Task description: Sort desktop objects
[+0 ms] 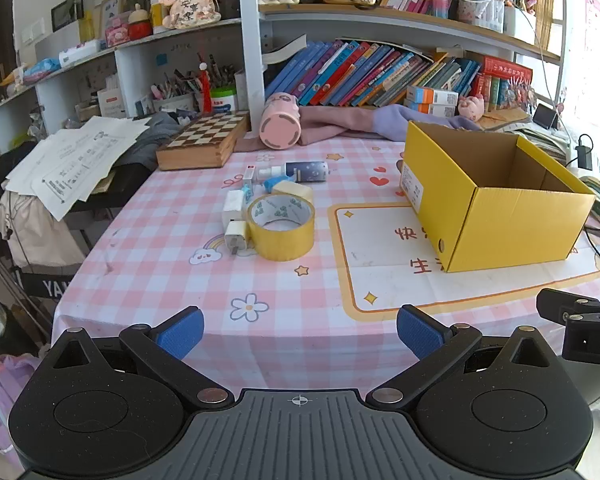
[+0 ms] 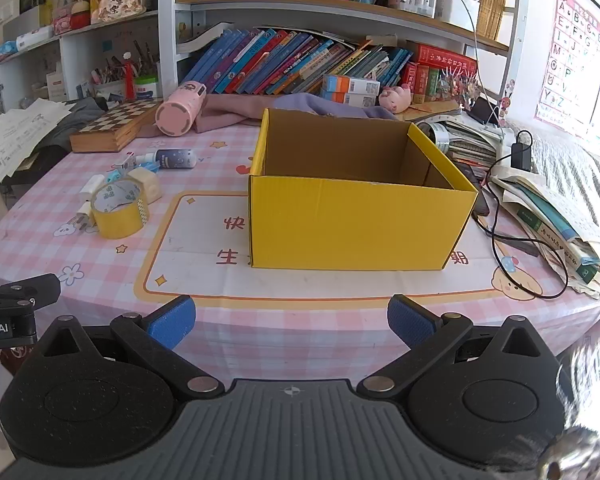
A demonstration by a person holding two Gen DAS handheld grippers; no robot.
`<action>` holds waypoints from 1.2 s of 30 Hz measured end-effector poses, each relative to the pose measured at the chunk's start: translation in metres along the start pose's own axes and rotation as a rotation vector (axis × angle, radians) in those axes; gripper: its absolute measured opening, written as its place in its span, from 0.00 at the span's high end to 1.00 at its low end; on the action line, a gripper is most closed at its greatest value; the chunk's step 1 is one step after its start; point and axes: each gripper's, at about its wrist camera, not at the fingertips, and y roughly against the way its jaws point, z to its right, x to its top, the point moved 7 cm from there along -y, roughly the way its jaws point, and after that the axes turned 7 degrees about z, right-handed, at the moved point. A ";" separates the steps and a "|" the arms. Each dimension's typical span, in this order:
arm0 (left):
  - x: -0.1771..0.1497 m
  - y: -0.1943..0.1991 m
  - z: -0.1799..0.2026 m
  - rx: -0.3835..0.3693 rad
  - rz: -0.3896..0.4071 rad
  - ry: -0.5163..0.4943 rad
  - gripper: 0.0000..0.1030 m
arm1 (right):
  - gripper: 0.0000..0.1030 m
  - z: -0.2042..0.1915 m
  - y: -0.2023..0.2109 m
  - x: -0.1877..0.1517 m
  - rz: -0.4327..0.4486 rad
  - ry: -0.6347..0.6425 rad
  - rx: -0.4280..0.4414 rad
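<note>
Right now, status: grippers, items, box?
Left gripper and right gripper open, empty, short of the table. Tape roll and small items clustered, untouched. Yellow box open, nothing blocking.

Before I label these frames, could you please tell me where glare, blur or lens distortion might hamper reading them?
Left wrist view: fisheye bends the shelves; the right edge is washed out by bright light; the tape roll and yellow box are sharp. Right wrist view: the same bowing, glare at the upper right, a blurred smear in the bottom-right corner.

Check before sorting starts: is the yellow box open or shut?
Open: the yellow box has no lid or flaps over its top, and its brown inner walls show.
</note>
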 end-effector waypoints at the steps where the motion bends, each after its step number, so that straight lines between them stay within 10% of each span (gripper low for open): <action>1: 0.000 0.000 0.000 0.000 0.000 -0.002 0.00 | 0.00 0.000 0.000 0.000 0.001 0.001 -0.001; 36: -0.002 0.001 0.003 -0.007 -0.006 -0.021 0.00 | 0.00 0.000 -0.002 -0.004 -0.014 0.005 0.001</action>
